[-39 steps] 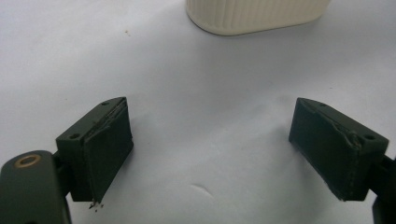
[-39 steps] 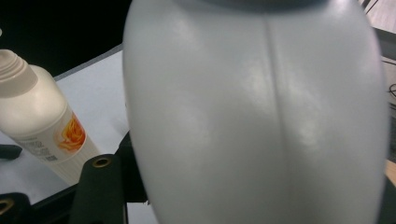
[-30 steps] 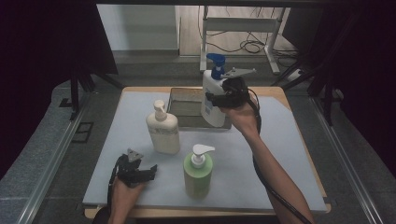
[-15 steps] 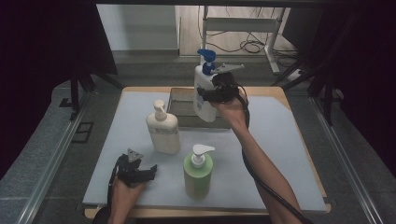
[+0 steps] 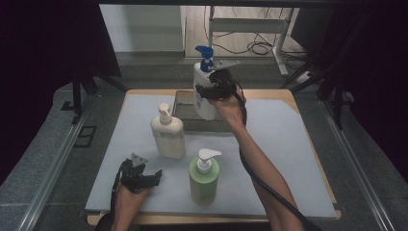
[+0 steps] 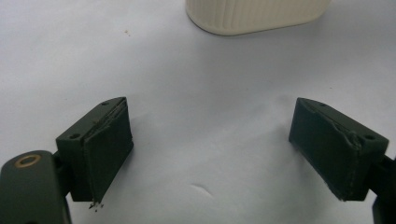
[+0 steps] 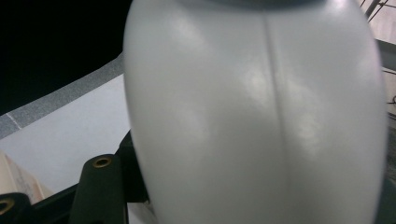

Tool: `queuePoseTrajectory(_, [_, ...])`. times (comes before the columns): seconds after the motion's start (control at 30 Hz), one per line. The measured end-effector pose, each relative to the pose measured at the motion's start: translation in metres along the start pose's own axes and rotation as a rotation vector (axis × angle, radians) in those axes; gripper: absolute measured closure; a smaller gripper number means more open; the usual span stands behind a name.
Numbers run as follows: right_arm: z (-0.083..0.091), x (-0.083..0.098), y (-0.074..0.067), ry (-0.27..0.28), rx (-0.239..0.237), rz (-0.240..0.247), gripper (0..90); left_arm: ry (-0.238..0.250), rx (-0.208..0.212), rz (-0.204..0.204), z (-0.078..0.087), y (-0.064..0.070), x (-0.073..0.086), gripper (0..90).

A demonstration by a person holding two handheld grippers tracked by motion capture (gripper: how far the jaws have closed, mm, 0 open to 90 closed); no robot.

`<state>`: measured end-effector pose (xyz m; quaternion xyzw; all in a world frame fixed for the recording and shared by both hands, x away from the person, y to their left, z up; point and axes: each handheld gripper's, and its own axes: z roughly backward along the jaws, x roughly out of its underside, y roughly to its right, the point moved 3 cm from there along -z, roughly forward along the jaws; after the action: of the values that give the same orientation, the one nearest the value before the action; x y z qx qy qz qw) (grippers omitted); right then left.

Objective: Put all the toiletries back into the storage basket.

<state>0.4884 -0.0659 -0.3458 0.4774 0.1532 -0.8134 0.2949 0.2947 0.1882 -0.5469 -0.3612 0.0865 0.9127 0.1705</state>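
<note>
A white bottle with a blue pump (image 5: pixel 202 91) hangs upright over the dark metal tray (image 5: pixel 185 115) at the back of the mat, with my right gripper (image 5: pixel 211 92) shut on its body. In the right gripper view the white bottle (image 7: pixel 261 116) bulges close between the jaws. My left gripper (image 5: pixel 144 177) rests on the mat near the front left, jaws wide open with nothing between them (image 6: pixel 212 149). The cream pump bottle (image 5: pixel 168 132) stands just beyond it; its base (image 6: pixel 254 16) shows at the top of the left gripper view.
A green pump bottle (image 5: pixel 204 177) stands at the front middle of the pale mat (image 5: pixel 288 154). The wooden table edge (image 5: pixel 308 118) runs beyond the mat at the right. Dark floor and cables lie behind the table.
My right gripper has carried the white bottle leftward, from the tray's right end to over its middle. The left gripper has stayed where it was.
</note>
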Motion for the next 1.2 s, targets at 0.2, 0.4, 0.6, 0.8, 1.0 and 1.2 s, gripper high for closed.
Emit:
queuePoseTrajectory(0.2, [-0.009,-0.004,-0.001,-0.003,0.011,0.008,38.1,0.000,-0.001,0.000,0.000,0.000,0.000,12.6])
queuePoseTrajectory(0.4, [-0.021,-0.006,-0.004,-0.002,0.009,0.005,38.1,0.000,0.000,0.000,0.000,0.000,0.000,12.6])
queuePoseTrajectory(0.6, [-0.035,-0.004,-0.006,-0.015,0.011,0.011,38.1,-0.001,0.000,0.000,0.000,0.000,0.000,12.6])
queuePoseTrajectory(0.8, [-0.043,0.001,-0.006,-0.024,0.007,0.008,38.1,-0.001,0.000,0.000,0.000,0.000,0.000,12.6])
queuePoseTrajectory(1.0, [-0.049,0.009,-0.007,-0.046,0.005,0.014,38.0,-0.001,-0.001,0.002,0.000,0.000,0.000,12.6])
queuePoseTrajectory(1.2, [-0.053,0.018,-0.009,-0.063,-0.005,0.004,38.0,-0.004,0.000,0.000,0.000,0.000,0.000,12.6])
